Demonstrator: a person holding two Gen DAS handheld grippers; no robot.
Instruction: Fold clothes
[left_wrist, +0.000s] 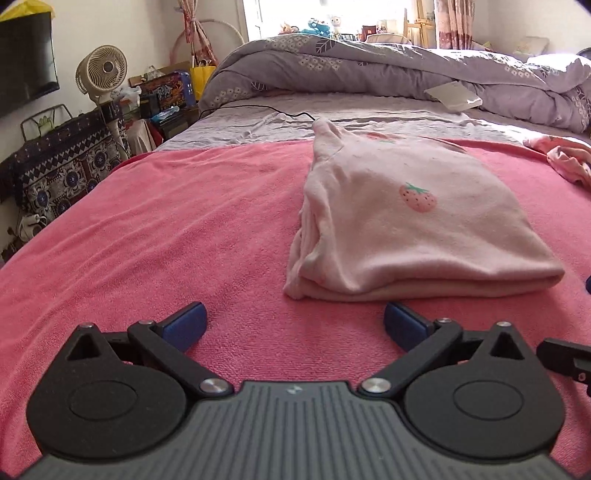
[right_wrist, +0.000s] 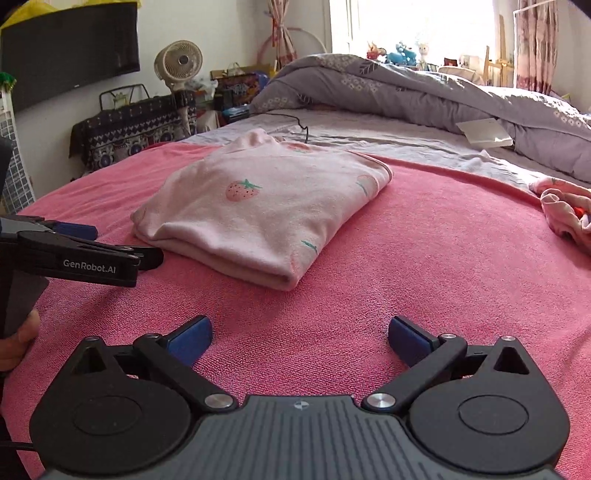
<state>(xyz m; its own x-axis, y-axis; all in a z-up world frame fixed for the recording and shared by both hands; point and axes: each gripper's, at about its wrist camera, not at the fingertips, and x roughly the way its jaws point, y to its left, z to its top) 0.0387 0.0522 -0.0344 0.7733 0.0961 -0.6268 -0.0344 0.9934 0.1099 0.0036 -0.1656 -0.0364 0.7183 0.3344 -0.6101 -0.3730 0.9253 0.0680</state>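
One folded pink strawberry-print garment (left_wrist: 413, 221) was laid on the pink towel (left_wrist: 184, 236) spread over the near part of the bed, toward the middle of it, its folded edge turned to the near edge. A second, crumpled pink garment (right_wrist: 569, 214) was left at the towel's right edge, well apart from the folded one. Two grippers were seen. The left gripper (left_wrist: 294, 325) was held low over the towel just before the folded garment's near edge, its jaws spread wide and holding nothing. The right gripper (right_wrist: 300, 338) was held over bare towel nearer the bed's near edge, its jaws likewise wide and empty.

One grey floral duvet (left_wrist: 388, 70) was bunched along the far side of the bed, with one white booklet-like item (left_wrist: 454, 96) resting against it, and one black cable (left_wrist: 266, 109) was trailed over the grey sheet (left_wrist: 258, 122). One fan (left_wrist: 101, 70) was stood beside the bed's left edge.

Only in the right wrist view were the left gripper's side, lettered "GenRobot.AI", and part of the hand (right_wrist: 16, 341) gripping its handle shown.
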